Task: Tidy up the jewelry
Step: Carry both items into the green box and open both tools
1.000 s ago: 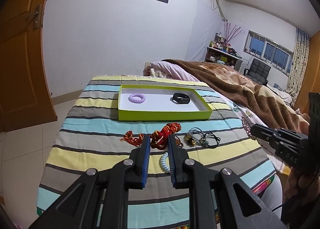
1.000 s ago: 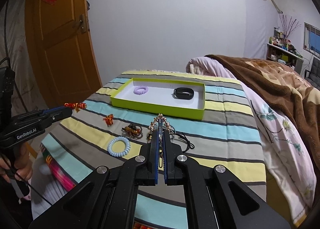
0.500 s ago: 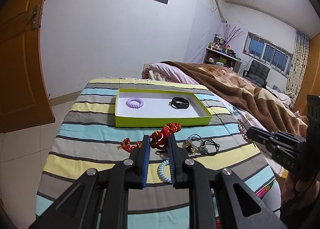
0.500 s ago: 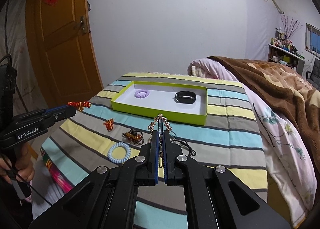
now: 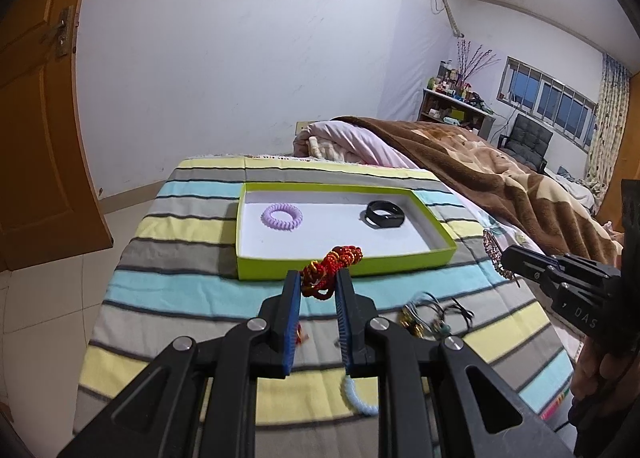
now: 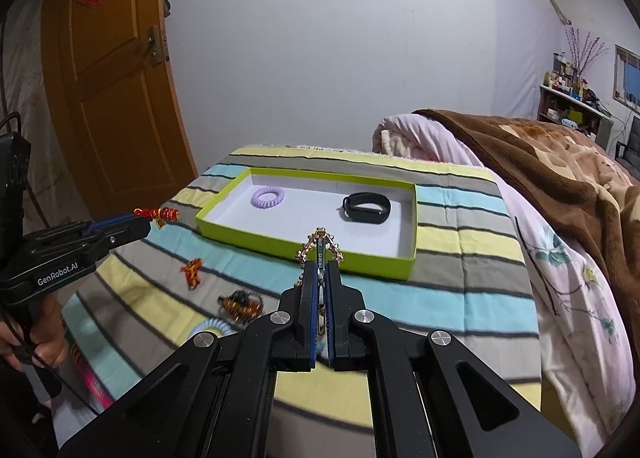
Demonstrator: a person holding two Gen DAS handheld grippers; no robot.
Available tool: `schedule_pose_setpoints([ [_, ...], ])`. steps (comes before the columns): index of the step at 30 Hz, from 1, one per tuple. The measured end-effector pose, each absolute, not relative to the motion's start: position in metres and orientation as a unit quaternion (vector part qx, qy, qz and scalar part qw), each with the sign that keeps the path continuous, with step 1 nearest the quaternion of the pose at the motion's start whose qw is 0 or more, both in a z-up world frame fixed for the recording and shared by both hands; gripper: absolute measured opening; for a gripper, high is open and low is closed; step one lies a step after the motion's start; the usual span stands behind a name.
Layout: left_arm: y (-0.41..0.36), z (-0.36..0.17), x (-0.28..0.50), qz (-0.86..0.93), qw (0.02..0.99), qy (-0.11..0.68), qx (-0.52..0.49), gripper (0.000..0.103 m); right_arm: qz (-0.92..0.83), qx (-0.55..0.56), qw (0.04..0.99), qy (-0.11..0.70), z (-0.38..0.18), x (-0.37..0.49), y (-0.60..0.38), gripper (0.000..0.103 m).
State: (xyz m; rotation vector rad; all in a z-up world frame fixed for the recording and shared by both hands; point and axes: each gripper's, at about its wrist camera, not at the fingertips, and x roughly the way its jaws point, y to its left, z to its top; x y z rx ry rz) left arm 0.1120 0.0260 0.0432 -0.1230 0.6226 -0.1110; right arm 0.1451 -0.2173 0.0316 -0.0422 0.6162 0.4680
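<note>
red beaded bracelet point(image 5: 330, 270) sits clamped in the left gripper point(image 5: 318, 286), the green tray point(image 5: 344, 264) at 12 o'clock; the right gripper point(image 6: 320, 270) pinches a gold chain point(image 6: 320, 244).

Both wrist views face the shared green tray point(image 5: 344, 272) point(image 6: 304, 248).

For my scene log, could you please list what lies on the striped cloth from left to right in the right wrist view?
Small red charm → amber bracelet → purple coil tie → black band.
</note>
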Motion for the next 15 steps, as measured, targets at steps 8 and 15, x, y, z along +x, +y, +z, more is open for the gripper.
schedule_pose_setpoints([
  [8,0.035,0.036,0.155,-0.042,0.948,0.308,-0.061,0.018,0.211,-0.021,0.927,0.309,0.023,0.193,-0.213,0.003],
  [15,0.042,0.020,0.197,-0.032,0.945,0.321,-0.061,0.018,0.195,-0.025,0.923,0.330,0.005,0.240,-0.210,0.003],
])
